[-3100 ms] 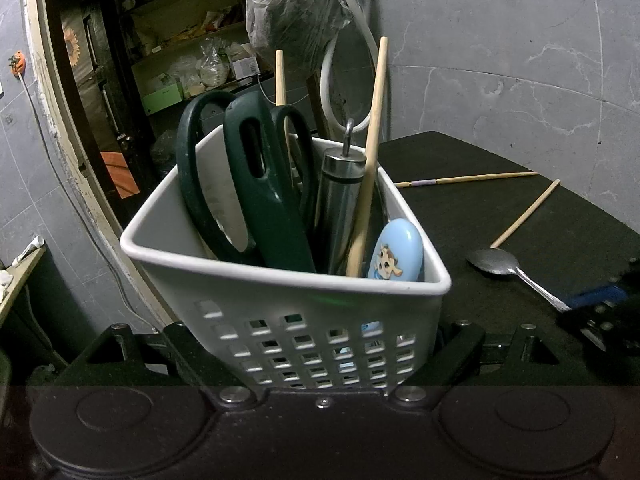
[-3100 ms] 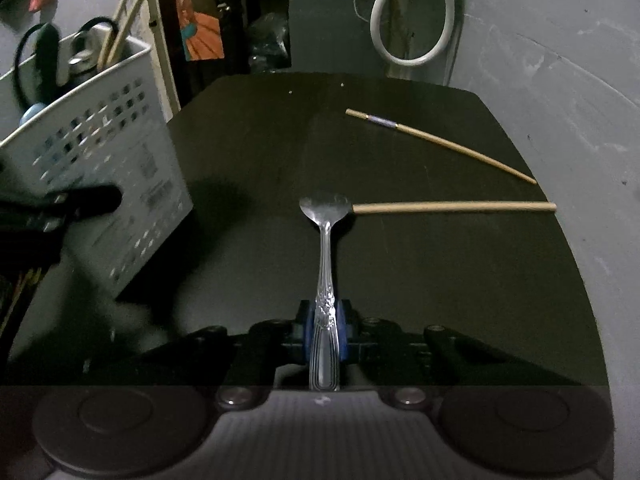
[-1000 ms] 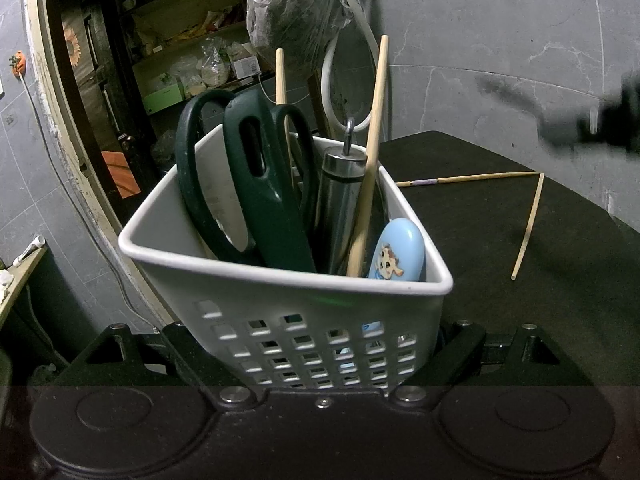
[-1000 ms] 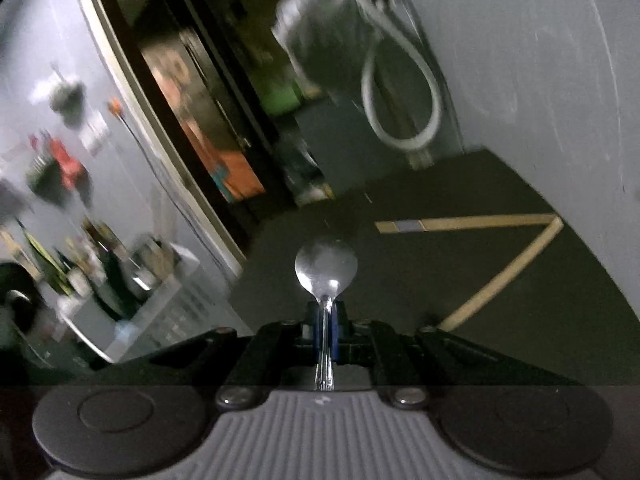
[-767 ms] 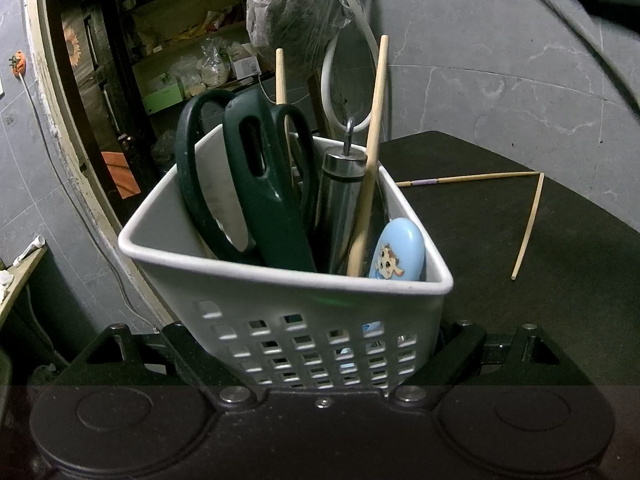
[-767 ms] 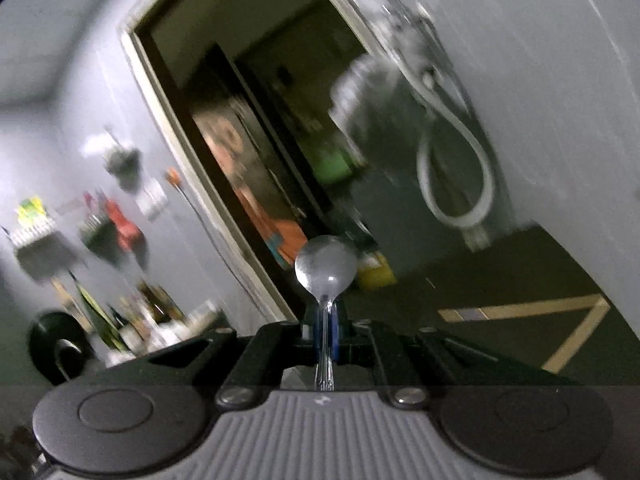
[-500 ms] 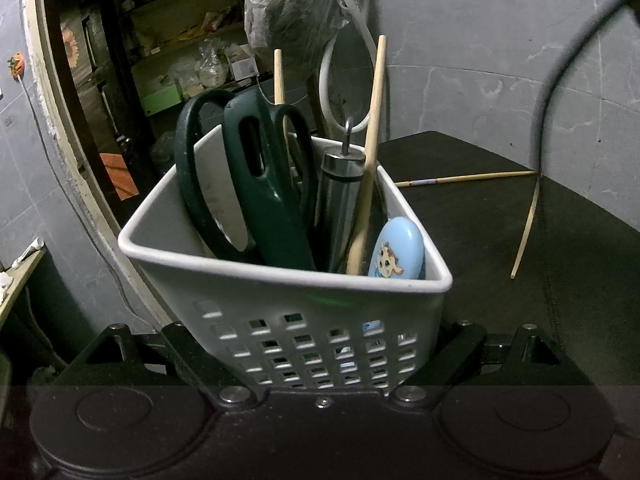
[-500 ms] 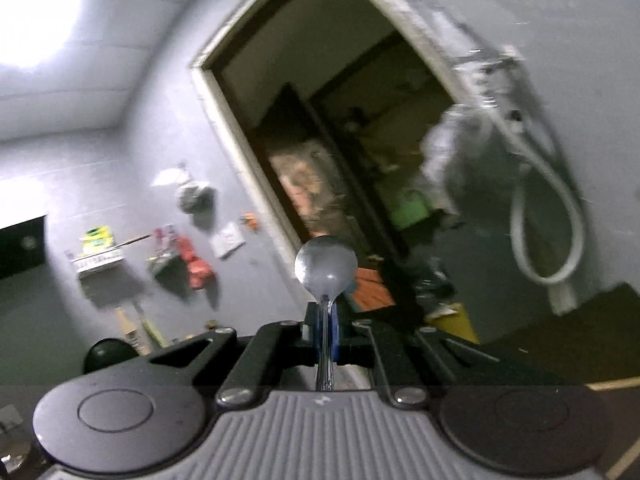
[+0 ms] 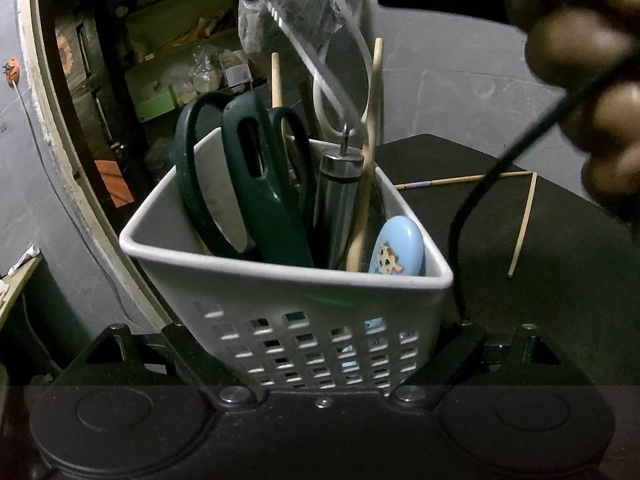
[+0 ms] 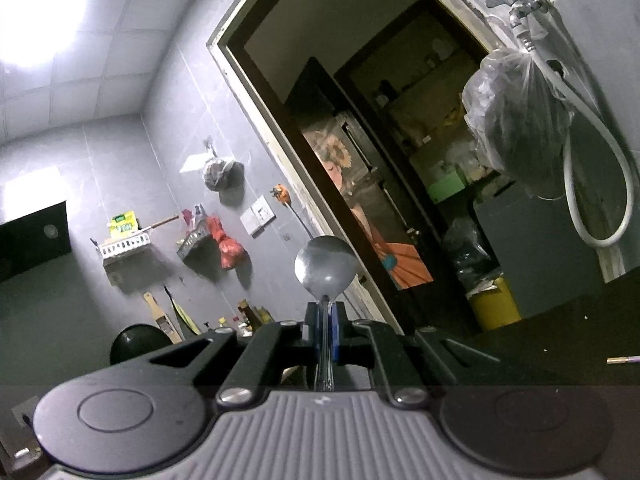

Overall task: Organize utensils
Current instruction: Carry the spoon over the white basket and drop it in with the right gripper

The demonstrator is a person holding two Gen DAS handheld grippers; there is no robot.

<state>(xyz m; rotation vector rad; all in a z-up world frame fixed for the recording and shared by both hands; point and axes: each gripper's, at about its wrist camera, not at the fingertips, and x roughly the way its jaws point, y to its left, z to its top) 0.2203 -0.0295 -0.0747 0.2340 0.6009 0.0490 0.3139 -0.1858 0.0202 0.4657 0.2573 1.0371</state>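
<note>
1. Right gripper: jaws nearly closed, blue pads clamp the handle of a metal spoon. Bowl sticks up past the tips, centre of the right wrist view, in the air in front of a doorway.
2. In the left wrist view the same spoon shows blurred at top centre, handle slanting down-right toward the basket's contents; can't tell if it touches anything.
3. Left gripper: jaws about half open, pressed on both sides of a white perforated basket, lower centre.
4. Inside basket: green-handled scissors at left, steel cylinder w/ hook in the middle, wooden chopstick leaning just right of it, 2nd stick behind the scissors, pale blue cartoon-print item at front right.
5. Hand at upper right of left wrist view, fingers curled, black cable running down from it.
6. Black table at right: two chopsticks lie there, one crosswise at the far edge, one angled down, far ends nearly meeting.
</note>
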